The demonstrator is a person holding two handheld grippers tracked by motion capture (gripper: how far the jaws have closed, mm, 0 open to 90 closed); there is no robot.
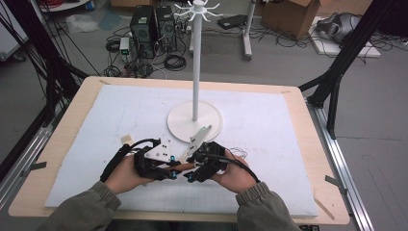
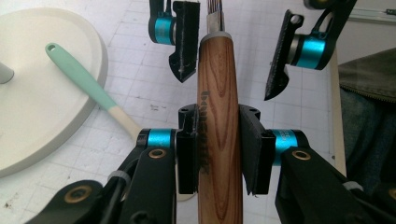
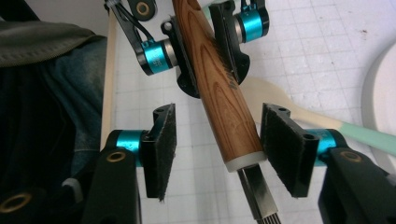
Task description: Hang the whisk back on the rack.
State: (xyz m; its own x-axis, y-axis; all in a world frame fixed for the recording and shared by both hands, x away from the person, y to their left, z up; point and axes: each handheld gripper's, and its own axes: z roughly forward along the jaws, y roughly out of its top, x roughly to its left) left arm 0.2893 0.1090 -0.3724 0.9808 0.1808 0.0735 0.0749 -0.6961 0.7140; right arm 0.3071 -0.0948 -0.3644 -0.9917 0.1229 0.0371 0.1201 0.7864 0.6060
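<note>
The worktop (image 1: pixel 86 96) is a pale wooden board carrying a white gridded mat (image 1: pixel 269 144) that covers most of it. Near the mat's middle, a little toward the far edge, stands a white rack (image 1: pixel 195 57) on a round base (image 1: pixel 211 126), with a ring of hooks at its top. Both forearms in olive sleeves come in over the near edge, and the two hands meet close to that edge, just in front of the base. The left gripper (image 2: pixel 217 147) is clamped on the wooden handle (image 2: pixel 219 93) of a whisk, its pads pressing the handle's sides around the printed lettering. The right gripper (image 3: pixel 217 149) faces it from the other end with its jaws spread apart; the handle's end with the white collar (image 3: pixel 243 163) sits between the pads, seeming to brush the right-hand pad while a gap shows at the other. Dark metal wires (image 3: pixel 261 200) run out of that collar toward the right gripper's body. So the whisk hangs above the mat near the near edge, bridging the two grippers. Beneath them a spatula (image 2: pixel 84 79) with a mint green handle lies flat on the mat, its pale head under the grippers, its handle's end resting on the base's rim.
</note>
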